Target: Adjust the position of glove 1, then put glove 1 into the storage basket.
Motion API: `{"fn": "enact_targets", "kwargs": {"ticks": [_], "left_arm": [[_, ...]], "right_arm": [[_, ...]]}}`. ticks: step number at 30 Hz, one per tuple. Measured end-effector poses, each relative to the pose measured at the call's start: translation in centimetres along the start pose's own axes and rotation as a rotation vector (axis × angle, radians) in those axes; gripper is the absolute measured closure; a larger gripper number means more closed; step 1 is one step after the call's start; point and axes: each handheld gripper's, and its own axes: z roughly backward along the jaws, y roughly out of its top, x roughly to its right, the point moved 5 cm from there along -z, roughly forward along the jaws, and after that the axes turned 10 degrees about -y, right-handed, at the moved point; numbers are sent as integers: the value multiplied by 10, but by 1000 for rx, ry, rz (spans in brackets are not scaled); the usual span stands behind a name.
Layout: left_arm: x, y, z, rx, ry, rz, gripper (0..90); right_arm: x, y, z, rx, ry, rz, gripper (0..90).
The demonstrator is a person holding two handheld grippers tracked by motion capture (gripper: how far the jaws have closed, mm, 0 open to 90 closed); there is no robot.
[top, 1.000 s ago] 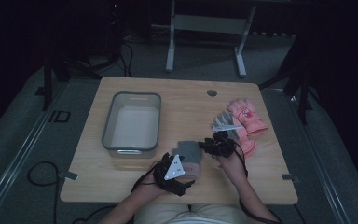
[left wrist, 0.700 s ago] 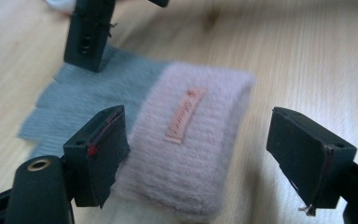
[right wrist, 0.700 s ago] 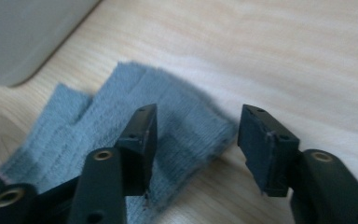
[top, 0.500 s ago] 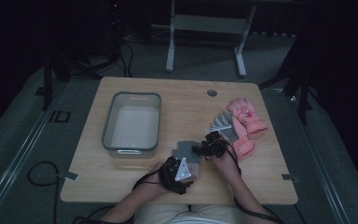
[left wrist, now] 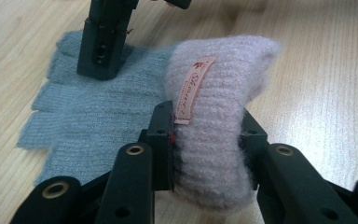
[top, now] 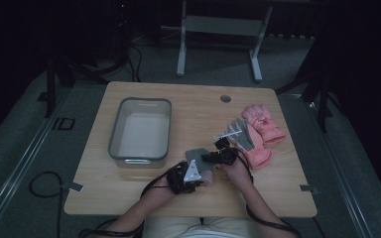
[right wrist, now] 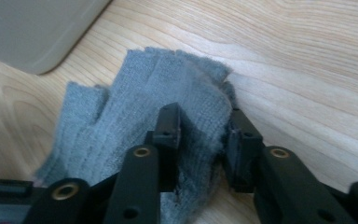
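Here the grey glove (left wrist: 79, 116) is lying flat on the table (top: 144, 208) near its front edge, right of the grey bin (top: 141, 131). Its pale pink cuff (left wrist: 214, 116) is clamped by the left gripper (top: 191, 176), jaws just closed onto it. The finger end is pinched by the right gripper (right wrist: 200, 135), jaws also just closed. Both ends seem held for stretching or lifting. The long axis runs from gripper to gripper, fingers pointing away from the person.

Glove (top: 197, 154) lies right of bin (top: 141, 131).
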Motion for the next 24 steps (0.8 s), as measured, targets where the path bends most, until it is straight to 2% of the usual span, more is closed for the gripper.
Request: {"fn": "enact_targets", "kwargs": {"ticks": [4,6,8,12,20,24], "left_arm": [[-1,3,3,-14,-17,17,681],[-1,5,5,-30,-12,-1,683],[-2,8,9,-25,-15,4,683],[-3,17,18,-23,-8,-12,685],[-12,42,46,-13,-4,-44,686],[-19,52,62,-12,5,-55,687]], "right_arm": [[-2,2,5,31,16,-13,741],[-2,4,9,44,28,-20,743],[-3,7,15,56,36,-18,744],[-6,14,27,86,36,-6,747],[-7,34,55,152,52,-6,749],[-13,49,68,176,43,22,749]]}}
